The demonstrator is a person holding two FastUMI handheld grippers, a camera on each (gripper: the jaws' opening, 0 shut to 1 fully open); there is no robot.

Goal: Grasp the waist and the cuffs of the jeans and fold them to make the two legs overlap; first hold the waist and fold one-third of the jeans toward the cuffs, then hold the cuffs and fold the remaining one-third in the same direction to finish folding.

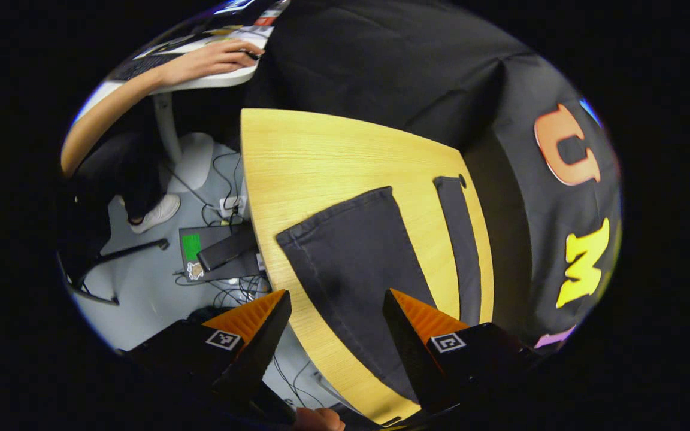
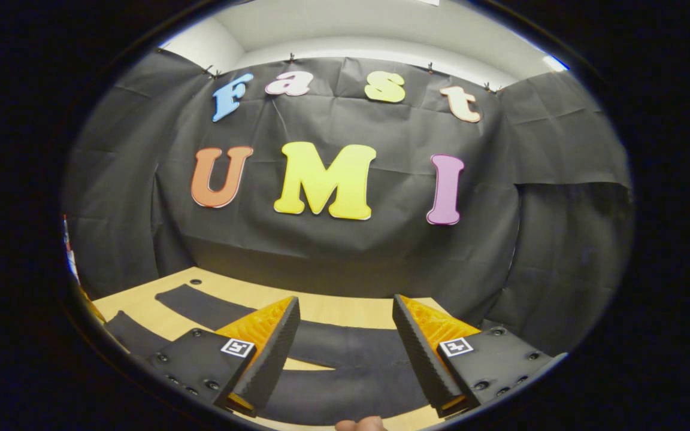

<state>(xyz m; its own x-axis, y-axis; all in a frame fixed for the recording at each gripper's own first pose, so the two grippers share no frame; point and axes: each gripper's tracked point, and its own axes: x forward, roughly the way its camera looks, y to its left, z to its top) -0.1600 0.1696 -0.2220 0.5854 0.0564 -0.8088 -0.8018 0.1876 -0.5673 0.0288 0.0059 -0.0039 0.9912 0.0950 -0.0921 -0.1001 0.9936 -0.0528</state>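
Wooden surface [image 1: 321, 155] is sitting inside the black booth, floor cables off its edge. Left gripper [image 1: 336, 311] and right gripper [image 2: 345, 326] are hovering above it, jaws spread, gripping nothing. Dark jeans [image 1: 351, 263] are lying flat, legs splayed apart toward the far edge. Denim probably handling soft, fairly heavy, non-slip; best taken at the waist and cuff hems. Room looking open all around.

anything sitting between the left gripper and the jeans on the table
Nothing visible. The left gripper hangs open above the jeans, which lie flat on the bare wooden table.
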